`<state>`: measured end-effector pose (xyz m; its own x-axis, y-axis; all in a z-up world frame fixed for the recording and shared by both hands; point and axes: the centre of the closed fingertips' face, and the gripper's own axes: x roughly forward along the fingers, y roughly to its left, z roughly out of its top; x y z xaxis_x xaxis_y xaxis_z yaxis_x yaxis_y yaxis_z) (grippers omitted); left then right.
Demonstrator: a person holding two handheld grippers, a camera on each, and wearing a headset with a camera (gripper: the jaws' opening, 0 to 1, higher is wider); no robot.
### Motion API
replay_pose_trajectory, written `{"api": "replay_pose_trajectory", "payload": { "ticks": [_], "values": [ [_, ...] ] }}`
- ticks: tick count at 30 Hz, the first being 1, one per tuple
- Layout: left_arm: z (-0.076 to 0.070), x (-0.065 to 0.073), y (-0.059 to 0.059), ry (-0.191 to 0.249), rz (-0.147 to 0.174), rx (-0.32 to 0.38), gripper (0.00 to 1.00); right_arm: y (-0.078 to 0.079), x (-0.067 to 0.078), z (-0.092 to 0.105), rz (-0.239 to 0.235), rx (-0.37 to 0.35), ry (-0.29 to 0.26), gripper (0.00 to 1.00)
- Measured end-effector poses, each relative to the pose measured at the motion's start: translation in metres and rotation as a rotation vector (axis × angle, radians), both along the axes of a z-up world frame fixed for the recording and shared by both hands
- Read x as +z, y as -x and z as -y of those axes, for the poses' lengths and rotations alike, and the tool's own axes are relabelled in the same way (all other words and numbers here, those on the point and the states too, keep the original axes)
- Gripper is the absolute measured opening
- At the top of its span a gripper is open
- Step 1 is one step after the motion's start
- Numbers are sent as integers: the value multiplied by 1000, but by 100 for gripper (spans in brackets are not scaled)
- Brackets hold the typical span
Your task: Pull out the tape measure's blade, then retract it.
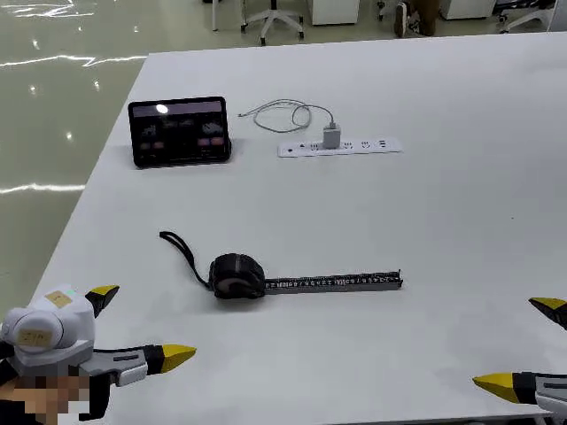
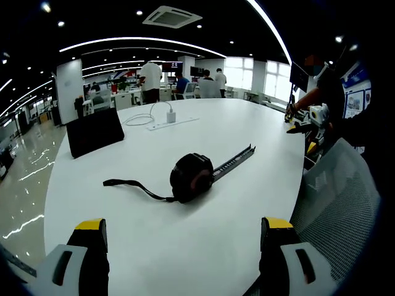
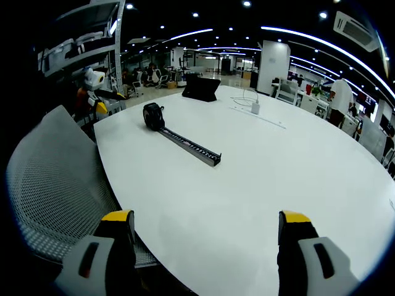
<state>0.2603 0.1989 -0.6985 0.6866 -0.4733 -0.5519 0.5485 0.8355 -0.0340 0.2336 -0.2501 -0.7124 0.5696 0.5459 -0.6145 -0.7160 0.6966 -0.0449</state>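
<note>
Left gripper (image 1: 142, 323) hovers over the near left corner of the white table (image 1: 443, 204) with its jaws spread wide and nothing between them. The right gripper (image 1: 521, 343) sits at the near right edge, just as wide open and just as empty. Between them, and well apart from both, the tape measure (image 1: 236, 275) lies on the table. Its black case rests on its side and its wrist strap (image 1: 182, 251) trails off to the left. The blade (image 1: 332, 282) lies flat on the table, drawn out of the case to the right in a straight line, with its end hook (image 1: 399, 280) touching nothing. As things lie, the pulling-out half of the job looks done, though only a short run of blade is out. The retracting half is left: the blade is out of the case and neither gripper has hold of the case or the blade. Whether a lock holds the blade out is too small to tell. Farther back stand a tablet (image 1: 179, 131) and a power strip (image 1: 341, 146) with a charger (image 1: 331, 136) plugged in, well clear of the work.
</note>
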Motion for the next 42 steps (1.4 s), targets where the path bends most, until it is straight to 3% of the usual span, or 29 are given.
{"api": "replay_pose_trajectory", "payload": {
  "ticks": [21,24,27,30,42],
  "values": [
    [2,2,-4,-3,-7,1,100,-3,4,-4,14,8,-4,92],
    [5,4,-13,-17,-8,27,100,-7,6,-8,19,14,-13,92],
    [14,11,-22,4,6,37,100,-12,5,-12,19,23,-2,92],
    [28,14,-25,6,11,4,100,-16,5,-17,16,40,2,92],
    [52,11,-52,25,-3,33,100,-33,-1,-39,-6,124,48,93]
  ]
}}
